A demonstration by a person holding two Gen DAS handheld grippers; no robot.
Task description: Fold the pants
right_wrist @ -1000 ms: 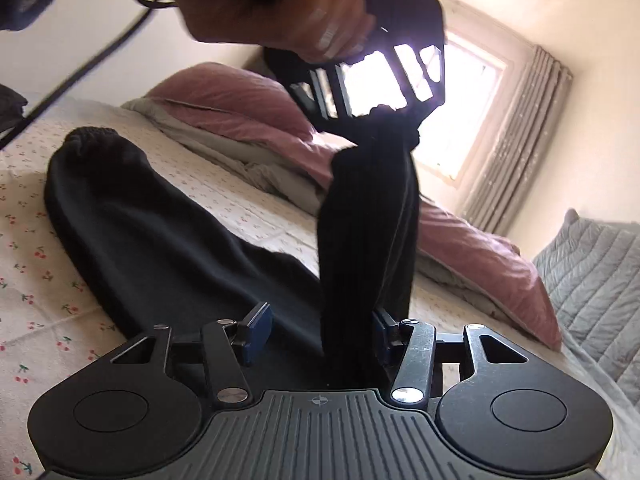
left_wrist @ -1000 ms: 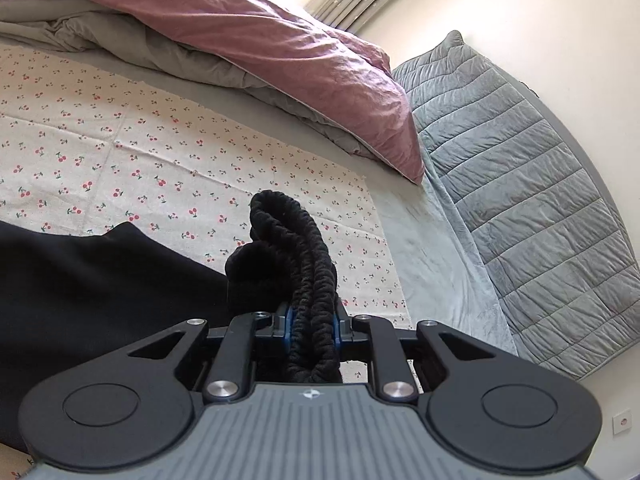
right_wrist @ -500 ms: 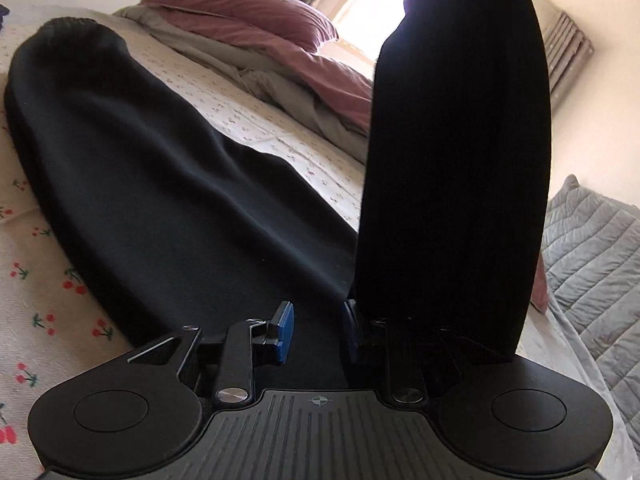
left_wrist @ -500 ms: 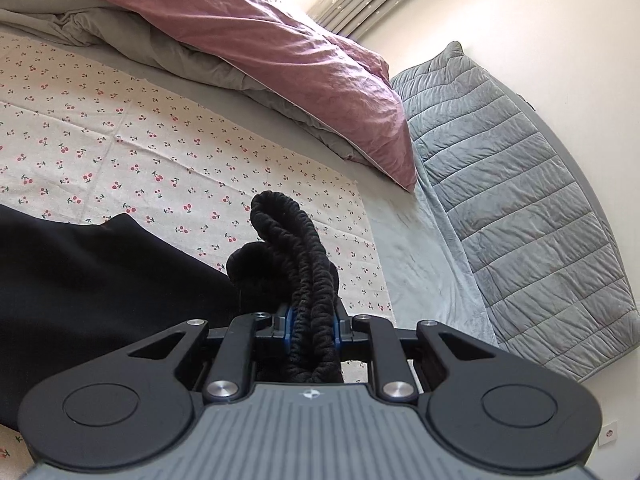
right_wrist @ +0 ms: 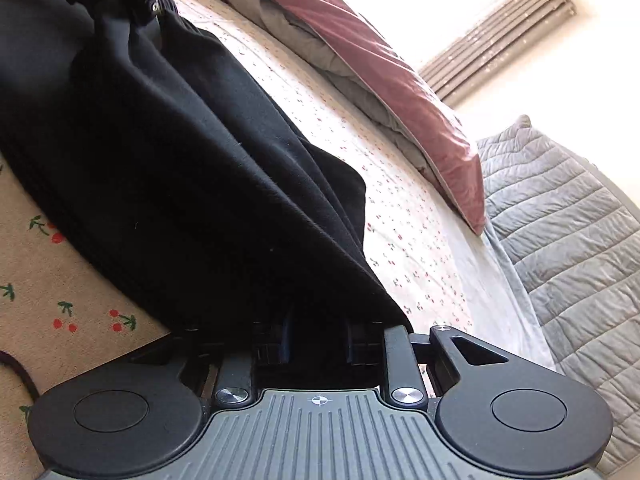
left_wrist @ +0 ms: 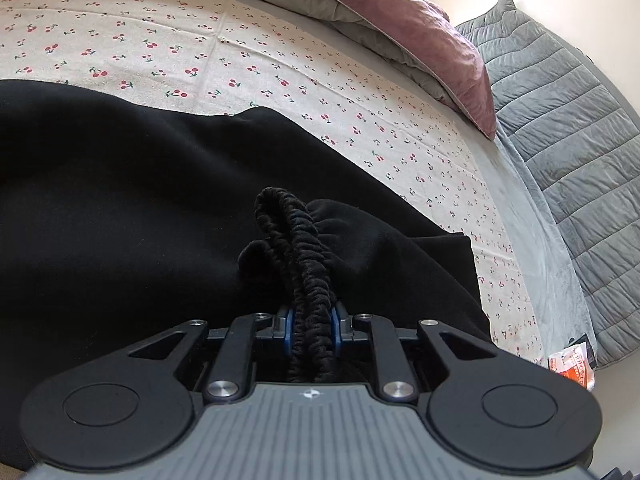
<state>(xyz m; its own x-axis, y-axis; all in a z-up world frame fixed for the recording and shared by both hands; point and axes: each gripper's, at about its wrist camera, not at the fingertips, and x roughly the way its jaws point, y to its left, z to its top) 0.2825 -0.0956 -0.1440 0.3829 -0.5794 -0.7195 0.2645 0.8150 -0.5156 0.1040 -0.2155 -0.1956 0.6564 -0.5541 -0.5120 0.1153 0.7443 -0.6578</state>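
Observation:
Black pants [left_wrist: 140,200] lie spread on the cherry-print sheet. My left gripper [left_wrist: 312,320] is shut on their ribbed elastic band [left_wrist: 308,248], which bunches up just above the cloth below. In the right wrist view a fold of the pants [right_wrist: 180,180] runs as a taut slope from the left gripper [right_wrist: 152,6] at the top left down to my right gripper [right_wrist: 318,340]. The right jaws are closing with the black fabric between them, and the cloth drapes over and hides most of the blue pads.
The cherry-print sheet [left_wrist: 240,52] covers the bed. A pink and grey duvet [left_wrist: 420,20] is heaped at the back. A grey quilted cover [left_wrist: 560,120] lies along the right side, with an orange packet [left_wrist: 572,364] near it. A dark cord [right_wrist: 20,372] crosses the sheet.
The left gripper has sunk toward the bed with the band, so the pants now fill its view. The right jaws have narrowed onto the fabric, and the hanging fold has come down to a low slope.

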